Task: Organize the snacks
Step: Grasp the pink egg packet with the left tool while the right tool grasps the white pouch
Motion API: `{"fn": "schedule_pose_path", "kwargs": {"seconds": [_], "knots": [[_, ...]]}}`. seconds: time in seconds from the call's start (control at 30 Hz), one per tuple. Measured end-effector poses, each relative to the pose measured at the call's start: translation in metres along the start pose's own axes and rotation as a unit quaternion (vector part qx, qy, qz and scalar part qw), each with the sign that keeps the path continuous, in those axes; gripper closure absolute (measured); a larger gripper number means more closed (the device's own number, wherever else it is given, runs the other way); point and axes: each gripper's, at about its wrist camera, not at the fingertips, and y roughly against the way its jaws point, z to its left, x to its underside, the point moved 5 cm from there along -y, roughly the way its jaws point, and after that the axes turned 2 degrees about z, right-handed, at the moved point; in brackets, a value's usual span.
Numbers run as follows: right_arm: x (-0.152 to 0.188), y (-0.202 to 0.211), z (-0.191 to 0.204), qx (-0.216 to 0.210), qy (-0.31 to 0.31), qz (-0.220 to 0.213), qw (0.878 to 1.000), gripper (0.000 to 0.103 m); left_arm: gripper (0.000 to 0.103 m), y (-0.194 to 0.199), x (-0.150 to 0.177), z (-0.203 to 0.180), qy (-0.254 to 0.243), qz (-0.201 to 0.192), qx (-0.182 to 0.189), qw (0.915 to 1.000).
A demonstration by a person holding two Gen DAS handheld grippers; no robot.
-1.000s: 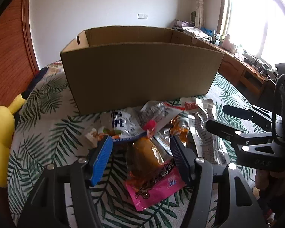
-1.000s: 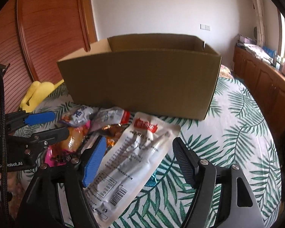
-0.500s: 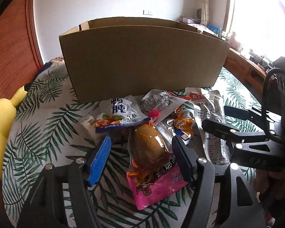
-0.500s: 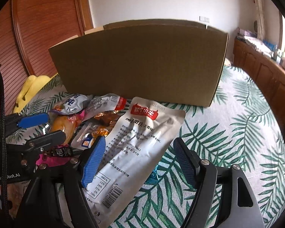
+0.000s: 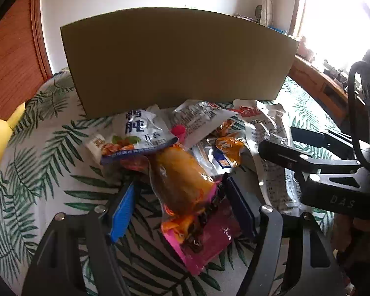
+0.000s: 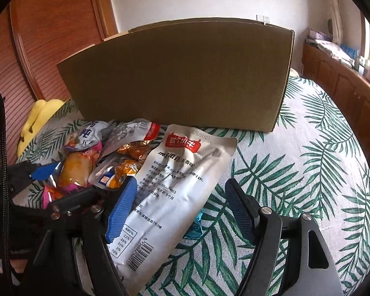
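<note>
Both tongs are released: the left tongs (image 5: 177, 197) straddle the orange pack (image 5: 182, 180), the right tongs (image 6: 182, 202) the white pouch (image 6: 175, 187), both near the box (image 6: 180, 74). Both look light, soft and slippery; grip mid-body.

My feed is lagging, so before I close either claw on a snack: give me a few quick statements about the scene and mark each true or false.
1. The left claw is open around the orange and pink snack pack. True.
2. The right claw is shut on the long white pouch. False: it is open, with the pouch lying between its fingers.
3. The cardboard box stands behind the snack pile. True.
4. The long white pouch is already inside the box. False: it lies on the leaf-print cloth in front of it.
5. A yellow plush toy sits left of the box. True.
</note>
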Motion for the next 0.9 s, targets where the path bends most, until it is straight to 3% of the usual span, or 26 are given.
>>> {"fn": "schedule_pose_path", "kwargs": {"seconds": [0.17,0.2,0.23,0.37,0.63,0.73,0.9], "knots": [[0.000,-0.002,0.003,0.005,0.002,-0.003,1.000,0.028,0.033,0.001,0.002,0.004,0.007,-0.004,0.008,0.9999],[0.000,-0.002,0.003,0.005,0.004,-0.003,1.000,0.028,0.037,0.002,0.002,0.004,0.007,-0.006,0.012,0.9999],[0.000,-0.002,0.004,0.005,0.004,-0.003,1.000,0.028,0.047,0.002,0.003,0.004,0.006,-0.008,0.016,0.9998],[0.001,-0.002,0.002,0.003,0.002,-0.003,1.000,0.028,0.055,0.010,0.012,0.007,0.001,-0.009,0.023,0.9997],[0.002,-0.001,0.001,0.004,0.002,-0.004,1.000,0.028,0.046,0.024,0.023,0.003,0.010,0.007,0.042,0.9991],[0.002,-0.001,0.001,0.005,0.003,-0.004,1.000,0.028,0.039,0.028,0.021,0.001,0.017,0.003,0.050,0.9986],[0.001,-0.001,0.002,0.004,0.003,-0.004,1.000,0.028,0.037,0.023,0.011,0.000,0.031,0.010,0.047,0.9984]]}}
